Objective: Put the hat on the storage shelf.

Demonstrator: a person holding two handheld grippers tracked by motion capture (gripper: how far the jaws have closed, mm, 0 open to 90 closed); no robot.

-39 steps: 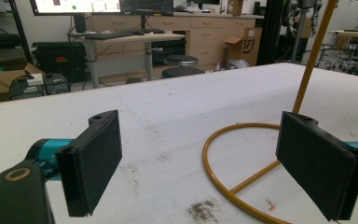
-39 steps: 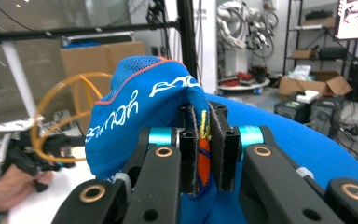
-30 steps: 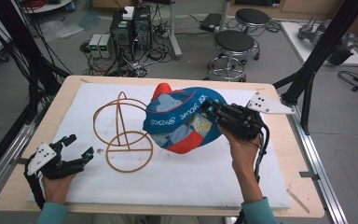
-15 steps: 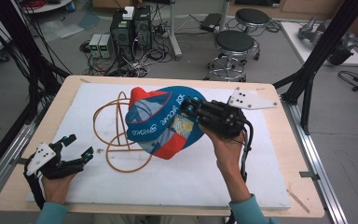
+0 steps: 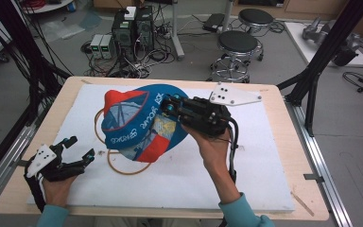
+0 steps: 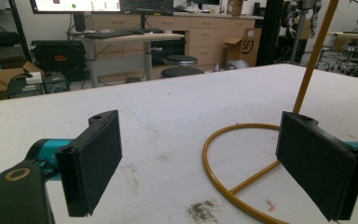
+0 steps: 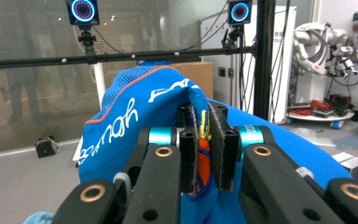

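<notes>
Over the white-padded worktop [image 5: 179, 184], seen from the high view, the right gripper [image 5: 168, 106] holds a blue cap [image 5: 137, 120] aloft, its jaws clenched on the fabric at the cap's right side. The cap hangs above a wire stand [image 5: 123, 165] of yellow-brown metal, whose ring base lies on the pad and whose upper loop is mostly hidden behind the cloth. Blue crown, red peak and lower panels, white lettering across the side. Near the front left corner the left gripper [image 5: 78, 151] rests low on the pad, jaws released and holding nothing, well apart from the cap.

From the left gripper view, the two black pads [image 6: 95, 163] stand wide apart over bare pad, with part of the stand's ring [image 6: 223, 186] and its upright rod between and behind them.

From the right gripper view, the pads [image 7: 189, 149] pinch a fold of the cap [image 7: 135, 126], blue mesh-like cloth with an orange and yellow lining showing in the pinch.

I judge the cap light and soft: it sags and folds where it is nipped, so a grip on a doubled edge or seam holds best, while the stiffer peak would give a firmer handle. The thin stand looks easy to tip if the cloth drags on it.
</notes>
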